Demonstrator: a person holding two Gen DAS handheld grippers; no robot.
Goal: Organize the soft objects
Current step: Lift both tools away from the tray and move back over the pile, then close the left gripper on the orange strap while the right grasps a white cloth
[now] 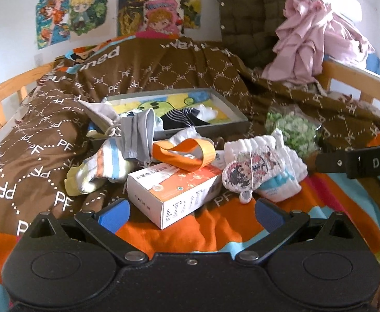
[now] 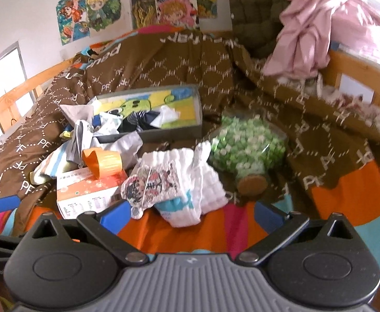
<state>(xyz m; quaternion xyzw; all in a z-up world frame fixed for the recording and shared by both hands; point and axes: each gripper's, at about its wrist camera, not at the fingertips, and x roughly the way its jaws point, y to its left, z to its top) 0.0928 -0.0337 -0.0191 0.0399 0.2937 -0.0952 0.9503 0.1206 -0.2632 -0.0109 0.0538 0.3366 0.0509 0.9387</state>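
A grey tray (image 1: 238,123) (image 2: 199,119) lies on the bed, holding a yellow cartoon cloth and striped socks (image 1: 182,118). In front of it are a grey sock (image 1: 138,135), a striped sock (image 1: 99,169), an orange strap loop (image 1: 187,153) (image 2: 104,165) on an orange-white box (image 1: 174,189) (image 2: 86,189), and a white quilted pouch with a cartoon tag (image 1: 262,166) (image 2: 179,182). My left gripper (image 1: 191,214) is open just short of the box. My right gripper (image 2: 190,214) is open just in front of the pouch. Both hold nothing.
A green-white floral bag with a cork end (image 2: 247,150) (image 1: 294,130) lies right of the pouch. The brown patterned quilt (image 1: 47,130) covers the bed. A pink garment (image 1: 314,39) and an olive jacket (image 1: 247,26) hang over the wooden rail (image 1: 359,78). The right gripper's side (image 1: 359,161) enters the left wrist view.
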